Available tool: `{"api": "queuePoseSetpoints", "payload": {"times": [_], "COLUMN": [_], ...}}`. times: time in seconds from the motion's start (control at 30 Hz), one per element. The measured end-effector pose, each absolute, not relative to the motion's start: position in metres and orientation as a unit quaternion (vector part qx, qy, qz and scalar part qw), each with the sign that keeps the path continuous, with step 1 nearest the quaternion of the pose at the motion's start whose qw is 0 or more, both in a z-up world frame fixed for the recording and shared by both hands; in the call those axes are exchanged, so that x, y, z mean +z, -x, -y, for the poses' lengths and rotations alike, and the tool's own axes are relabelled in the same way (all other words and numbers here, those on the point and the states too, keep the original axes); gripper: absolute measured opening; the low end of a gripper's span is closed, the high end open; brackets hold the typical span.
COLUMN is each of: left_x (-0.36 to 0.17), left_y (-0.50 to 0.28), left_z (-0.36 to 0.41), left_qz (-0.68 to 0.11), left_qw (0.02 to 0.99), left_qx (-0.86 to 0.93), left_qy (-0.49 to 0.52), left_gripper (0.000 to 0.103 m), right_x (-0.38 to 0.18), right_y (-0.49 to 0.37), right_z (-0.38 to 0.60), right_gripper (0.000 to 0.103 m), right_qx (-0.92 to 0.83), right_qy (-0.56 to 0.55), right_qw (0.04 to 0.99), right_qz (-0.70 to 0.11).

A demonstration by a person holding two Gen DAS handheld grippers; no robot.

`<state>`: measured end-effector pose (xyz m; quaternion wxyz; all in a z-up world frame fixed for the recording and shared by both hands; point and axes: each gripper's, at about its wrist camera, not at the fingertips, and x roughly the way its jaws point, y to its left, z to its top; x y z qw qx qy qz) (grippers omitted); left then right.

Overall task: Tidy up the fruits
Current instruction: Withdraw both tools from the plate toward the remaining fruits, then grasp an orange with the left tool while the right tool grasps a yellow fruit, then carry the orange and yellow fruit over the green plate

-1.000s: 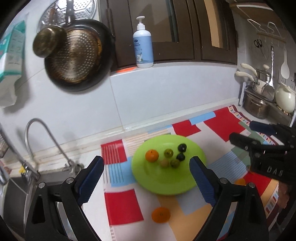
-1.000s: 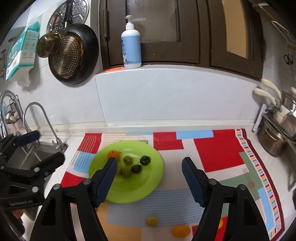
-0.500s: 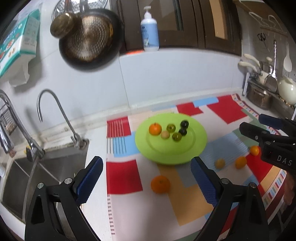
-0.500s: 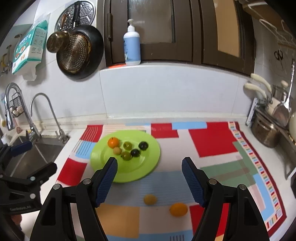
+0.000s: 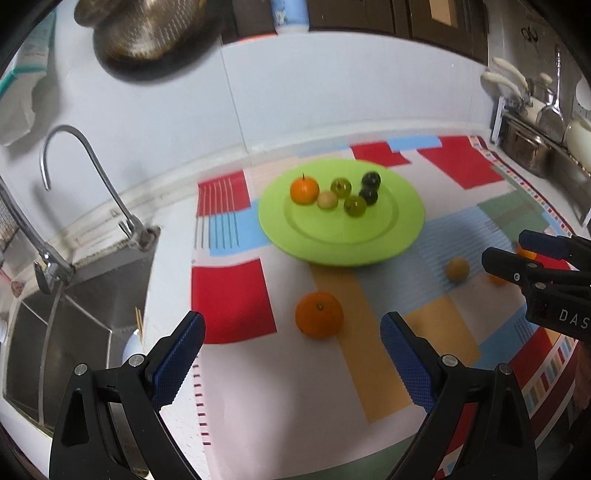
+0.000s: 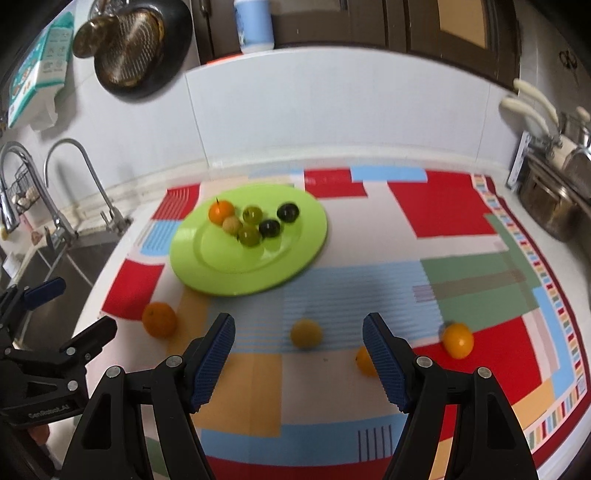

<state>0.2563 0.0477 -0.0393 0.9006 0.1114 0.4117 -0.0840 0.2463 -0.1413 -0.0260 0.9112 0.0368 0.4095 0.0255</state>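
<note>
A lime green plate (image 5: 402,229) (image 6: 303,254) lies on the patterned mat and holds a small orange (image 5: 304,189), two green fruits, two dark fruits and a pale one. A large orange (image 5: 319,314) (image 6: 159,319) lies on the mat in front of my left gripper (image 5: 291,354), which is open and empty above it. A yellow fruit (image 6: 306,333) (image 5: 457,269) lies just ahead of my right gripper (image 6: 298,347), open and empty. Two small oranges (image 6: 458,340) (image 6: 365,361) lie to its right, one partly behind the right finger.
A steel sink (image 5: 77,325) with taps (image 5: 88,158) is to the left of the mat. Pots and utensils (image 6: 550,199) stand at the right end of the counter. A pan (image 6: 140,48) hangs on the tiled wall, a soap bottle (image 6: 255,26) on the ledge.
Both grippers have drawn back and tilted down toward the counter. The loose fruit on the mat now shows closer in both views. The jaws stay open.
</note>
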Motion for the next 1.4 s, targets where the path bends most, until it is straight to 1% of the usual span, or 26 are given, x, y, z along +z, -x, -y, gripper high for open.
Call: {"api": "queuePoseSetpoints", "payload": {"times": [0.07,0.13,0.23,0.3,0.43,0.5,0.63,0.83,0.93,1.0,1.13,1.17,1.2,1.4], "left_x": [-0.046,-0.051,-0.058,-0.063,-0.072,-0.077,-0.084,-0.092,-0.093,-0.095,-0.097,-0.097,-0.097,-0.095], "left_y": [-0.26,-0.263,-0.269,-0.274,-0.283,-0.288,-0.296,-0.305,-0.309,-0.311,-0.313,-0.313,-0.312,-0.307], "left_z": [-0.047,-0.047,-0.046,-0.047,-0.047,-0.047,-0.046,-0.044,-0.043,-0.043,-0.042,-0.041,-0.04,-0.037], "left_qz": [-0.425,-0.432,-0.442,-0.448,-0.459,-0.465,-0.475,-0.488,-0.49,-0.493,-0.498,-0.5,-0.5,-0.495], "left_qw": [0.894,0.89,0.885,0.882,0.877,0.874,0.869,0.864,0.863,0.861,0.858,0.857,0.856,0.857], "left_qx": [-0.087,-0.091,-0.095,-0.093,-0.096,-0.093,-0.094,-0.099,-0.102,-0.102,-0.109,-0.112,-0.117,-0.122], "left_qy": [-0.111,-0.109,-0.108,-0.108,-0.105,-0.105,-0.1,-0.081,-0.069,-0.067,-0.063,-0.062,-0.062,-0.071], "left_gripper": [0.097,0.097,0.097,0.096,0.094,0.089,0.085,0.075,0.067,0.06,0.051,0.047,0.043,0.042], "right_x": [-0.033,-0.039,-0.047,-0.052,-0.062,-0.068,-0.077,-0.087,-0.09,-0.092,-0.094,-0.095,-0.095,-0.09], "right_y": [-0.249,-0.252,-0.257,-0.261,-0.27,-0.275,-0.283,-0.292,-0.294,-0.295,-0.297,-0.298,-0.298,-0.293], "right_z": [0.142,0.143,0.142,0.141,0.14,0.141,0.141,0.143,0.144,0.144,0.143,0.144,0.144,0.143], "right_gripper": [0.07,0.066,0.065,0.06,0.055,0.051,0.049,0.044,0.04,0.035,0.033,0.031,0.031,0.031], "right_qx": [0.027,0.028,0.03,0.03,0.03,0.031,0.028,0.026,0.03,0.034,0.034,0.033,0.034,0.044], "right_qy": [-0.04,-0.042,-0.042,-0.041,-0.039,-0.04,-0.038,-0.042,-0.044,-0.047,-0.044,-0.043,-0.045,-0.048], "right_qw": [0.907,0.902,0.896,0.891,0.883,0.878,0.872,0.865,0.864,0.862,0.864,0.864,0.864,0.867], "right_qz": [-0.419,-0.429,-0.442,-0.45,-0.467,-0.477,-0.488,-0.499,-0.501,-0.503,-0.501,-0.501,-0.501,-0.494]}}
